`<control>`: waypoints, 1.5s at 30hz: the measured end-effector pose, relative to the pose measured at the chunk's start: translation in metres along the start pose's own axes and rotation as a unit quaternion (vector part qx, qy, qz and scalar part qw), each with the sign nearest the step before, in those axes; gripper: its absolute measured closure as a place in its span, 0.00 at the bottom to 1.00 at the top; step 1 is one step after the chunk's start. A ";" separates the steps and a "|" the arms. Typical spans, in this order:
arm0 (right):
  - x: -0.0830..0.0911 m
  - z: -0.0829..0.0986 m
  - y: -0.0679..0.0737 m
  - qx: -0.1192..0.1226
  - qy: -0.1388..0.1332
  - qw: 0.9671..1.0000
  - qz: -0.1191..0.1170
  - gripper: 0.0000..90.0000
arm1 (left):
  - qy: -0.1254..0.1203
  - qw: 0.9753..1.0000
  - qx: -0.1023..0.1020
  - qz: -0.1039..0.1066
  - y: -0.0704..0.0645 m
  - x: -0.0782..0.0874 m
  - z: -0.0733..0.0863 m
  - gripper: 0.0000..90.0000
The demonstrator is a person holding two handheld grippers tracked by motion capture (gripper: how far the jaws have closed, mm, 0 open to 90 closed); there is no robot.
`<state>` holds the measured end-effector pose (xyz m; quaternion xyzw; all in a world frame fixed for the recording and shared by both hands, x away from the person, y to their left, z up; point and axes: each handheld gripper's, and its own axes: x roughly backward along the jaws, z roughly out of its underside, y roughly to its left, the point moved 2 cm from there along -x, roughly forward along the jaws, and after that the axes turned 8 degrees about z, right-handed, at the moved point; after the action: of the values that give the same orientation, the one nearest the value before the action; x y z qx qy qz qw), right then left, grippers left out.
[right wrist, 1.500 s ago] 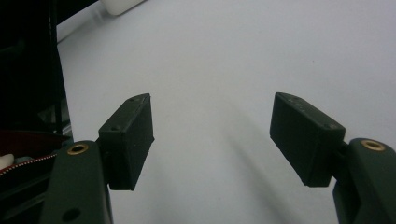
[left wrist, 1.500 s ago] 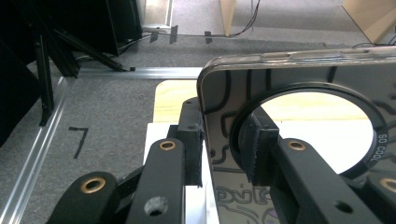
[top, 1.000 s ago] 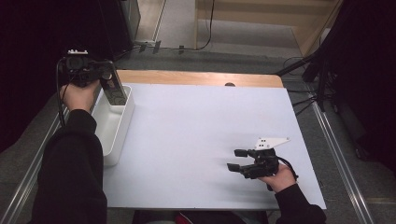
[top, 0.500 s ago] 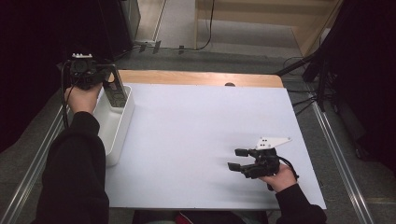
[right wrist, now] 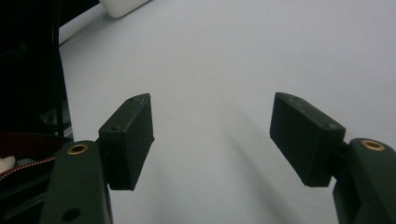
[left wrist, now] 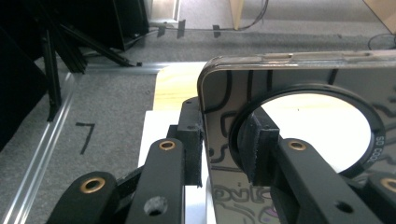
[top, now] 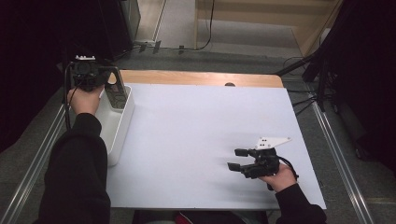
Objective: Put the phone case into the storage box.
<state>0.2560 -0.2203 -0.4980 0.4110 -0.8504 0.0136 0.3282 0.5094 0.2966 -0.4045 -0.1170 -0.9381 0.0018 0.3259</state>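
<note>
Writing: on the dark ring (left wrist: 373,142) on the phone's back, small pale letters read roughly "SO COOL" (edge-on, hard to be sure); a black mark like a "7" (left wrist: 85,136) sits on the grey floor.
Phone: a phone (left wrist: 299,79) in a clear glossy case with rounded corners, black squiggly line art under the plastic, a round ring framing a bright white disc.
Left gripper: the left gripper (top: 100,74) has its fingers (left wrist: 191,135) closed on the phone's edge, one pad on each face, holding it up over the far end of the white bin (top: 116,126).
Right gripper: the right gripper (top: 238,158) rests low over the near right part of the sheet, its blocky matte-black fingers (right wrist: 128,140) spread wide apart with nothing between them.
Worktop: the worktop (top: 201,78) is pale wood, covered almost wholly by a smooth white sheet (top: 201,140); the bin stands at its left edge.
Room: grey carpet-like floor, metal rails (top: 336,140) along both sides, black cables and dark stands beyond (dimly lit).
</note>
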 end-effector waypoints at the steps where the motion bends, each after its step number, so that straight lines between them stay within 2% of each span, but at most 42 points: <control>1: 0.000 0.000 0.000 0.000 0.000 1.000 0.000 0.32 | 0.001 1.000 0.000 0.001 0.000 0.000 0.001 0.79; 5: 0.000 0.000 0.000 0.001 0.000 1.000 0.000 0.32 | -0.006 1.000 0.002 0.001 0.000 -0.001 0.002 0.79; 7: 0.000 -0.001 -0.001 0.001 0.000 1.000 0.001 0.32 | 0.006 1.000 0.000 0.002 -0.001 -0.003 0.003 0.79; 14: 0.000 -0.001 -0.001 0.000 0.000 1.000 0.000 0.32 | 0.014 1.000 -0.006 0.003 -0.003 -0.008 0.007 0.79; 18: 0.000 0.000 -0.001 -0.001 0.000 1.000 0.001 0.32 | 0.004 1.000 0.007 0.014 -0.001 -0.008 0.009 0.79; 26: 0.000 0.000 -0.001 -0.001 0.000 1.000 0.001 0.32 | 0.008 1.000 0.009 0.018 0.000 -0.008 0.010 0.78; 29: 0.001 0.000 -0.001 -0.002 0.001 1.000 0.002 0.32 | 0.014 0.999 0.013 0.025 0.002 -0.009 0.010 0.75; 35: 0.001 0.000 -0.001 -0.002 0.000 1.000 0.003 0.32 | 0.010 0.999 0.017 0.034 0.004 -0.006 0.009 0.65; 40: 0.001 0.000 -0.001 -0.003 0.000 1.000 0.003 0.32 | 0.011 0.999 0.021 0.042 0.005 -0.006 0.009 0.54; 45: 0.001 0.000 0.000 -0.003 -0.001 1.000 0.003 0.32 | 0.015 0.999 0.019 0.048 0.005 -0.004 0.009 0.49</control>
<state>0.2560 -0.2213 -0.4971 0.4079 -0.8517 0.0116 0.3287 0.5079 0.3014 -0.4147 -0.1554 -0.9261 0.0335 0.3421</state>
